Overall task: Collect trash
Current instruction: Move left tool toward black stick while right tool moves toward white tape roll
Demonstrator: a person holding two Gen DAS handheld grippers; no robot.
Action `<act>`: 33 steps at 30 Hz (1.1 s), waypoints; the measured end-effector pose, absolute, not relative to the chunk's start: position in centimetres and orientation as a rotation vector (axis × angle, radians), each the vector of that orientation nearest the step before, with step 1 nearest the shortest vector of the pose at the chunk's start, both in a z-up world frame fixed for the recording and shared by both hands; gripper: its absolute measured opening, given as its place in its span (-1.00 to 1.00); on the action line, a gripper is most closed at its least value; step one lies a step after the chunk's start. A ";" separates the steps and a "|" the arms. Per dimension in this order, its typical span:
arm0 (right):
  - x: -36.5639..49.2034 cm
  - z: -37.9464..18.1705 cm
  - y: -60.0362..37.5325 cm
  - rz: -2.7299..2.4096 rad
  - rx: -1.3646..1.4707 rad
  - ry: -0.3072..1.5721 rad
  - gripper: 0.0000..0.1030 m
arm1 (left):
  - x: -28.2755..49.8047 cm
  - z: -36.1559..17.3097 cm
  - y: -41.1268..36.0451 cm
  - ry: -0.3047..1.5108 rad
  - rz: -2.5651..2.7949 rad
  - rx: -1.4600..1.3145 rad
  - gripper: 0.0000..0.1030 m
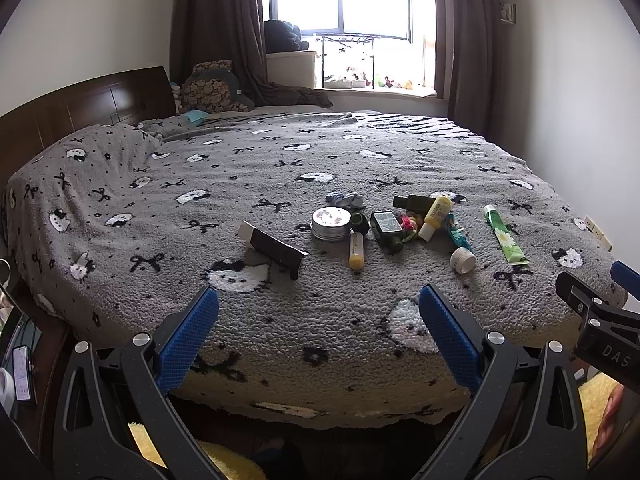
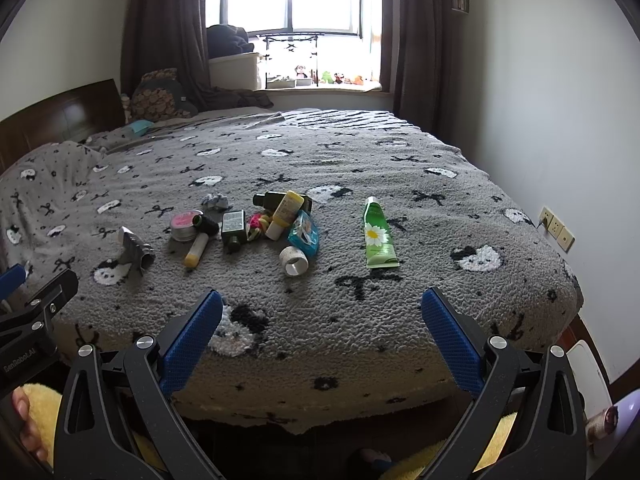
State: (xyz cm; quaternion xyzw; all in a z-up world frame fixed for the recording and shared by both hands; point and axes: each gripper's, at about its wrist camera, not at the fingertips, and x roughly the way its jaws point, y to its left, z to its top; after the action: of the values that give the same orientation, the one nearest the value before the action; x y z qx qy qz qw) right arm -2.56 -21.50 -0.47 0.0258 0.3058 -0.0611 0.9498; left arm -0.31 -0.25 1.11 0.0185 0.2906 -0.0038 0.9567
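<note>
Several small items lie in a cluster on the grey patterned bed cover [image 1: 280,148]: a dark flattened tube [image 1: 276,249], a round tin [image 1: 331,223], a yellow stick [image 1: 355,251], a dark green bottle [image 1: 387,227], a yellow bottle [image 1: 436,212], a teal packet with a white cap [image 1: 462,259] and a green daisy tube [image 1: 505,241]. The green tube [image 2: 377,234], white cap [image 2: 293,262] and tin [image 2: 185,225] also show in the right wrist view. My left gripper [image 1: 319,308] and right gripper [image 2: 322,310] are both open and empty, over the near edge of the bed.
A wooden headboard [image 1: 80,104] stands at the left, pillows behind it. A window with curtains and a sill of small toys [image 1: 360,76] is at the back. A white wall [image 2: 540,100] with sockets [image 2: 556,229] runs along the right. A phone [image 1: 22,372] lies low left.
</note>
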 end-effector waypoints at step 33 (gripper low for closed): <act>-2.3 -0.6 -20.9 -0.111 0.035 0.626 0.94 | -0.2 1.5 0.0 0.585 -0.008 0.029 0.84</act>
State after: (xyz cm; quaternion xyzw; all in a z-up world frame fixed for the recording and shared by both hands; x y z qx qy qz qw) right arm -2.31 -20.86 -0.62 0.0174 0.3079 -0.0546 0.9497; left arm -0.18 0.02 1.45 0.0144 0.2883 -0.0040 0.9574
